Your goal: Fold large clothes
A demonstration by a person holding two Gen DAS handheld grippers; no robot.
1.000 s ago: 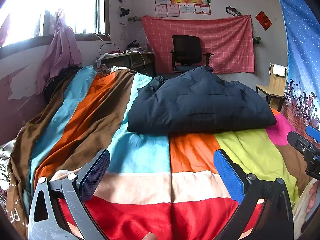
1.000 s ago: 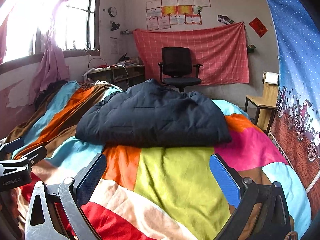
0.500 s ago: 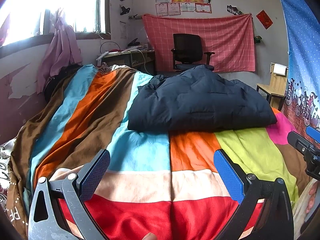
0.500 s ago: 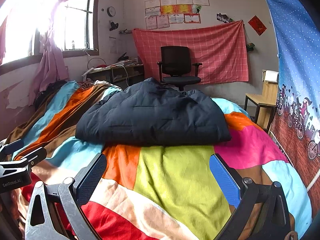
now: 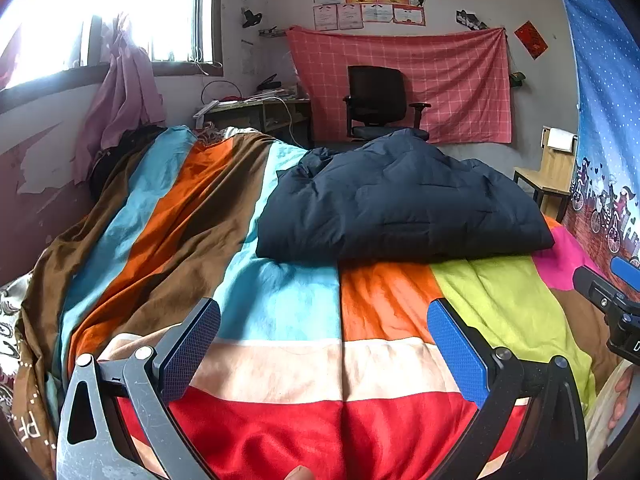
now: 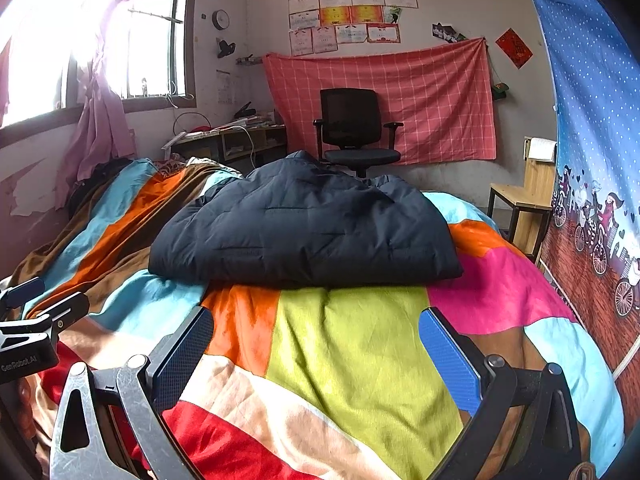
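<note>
Ahead of both my grippers, well apart from the fingertips, the jacket [image 5: 404,200] lies folded into a thick dark bundle on the blanket [image 5: 280,304].

Left gripper [image 5: 324,344]: jaws spread wide, holding nothing, hovering over the blanket's near stripes. The jacket sits ahead and slightly right of its centreline.

Right gripper [image 6: 316,344]: jaws likewise spread wide and empty. The jacket [image 6: 304,232] sits ahead and slightly left of its centreline, its near folded edge facing me.

Judgement: the fold looks largely complete; any remaining step is a final fold or tidy.

Risks from here:
- The padding looks springy. A pinch on the top layer only would likely peel that layer and open the bundle.
- The blanket is loose and wrinkled. A low approach could catch it with the jacket's edge and drag both.
- Uneven lifting between grippers would skew the fold.
</note>
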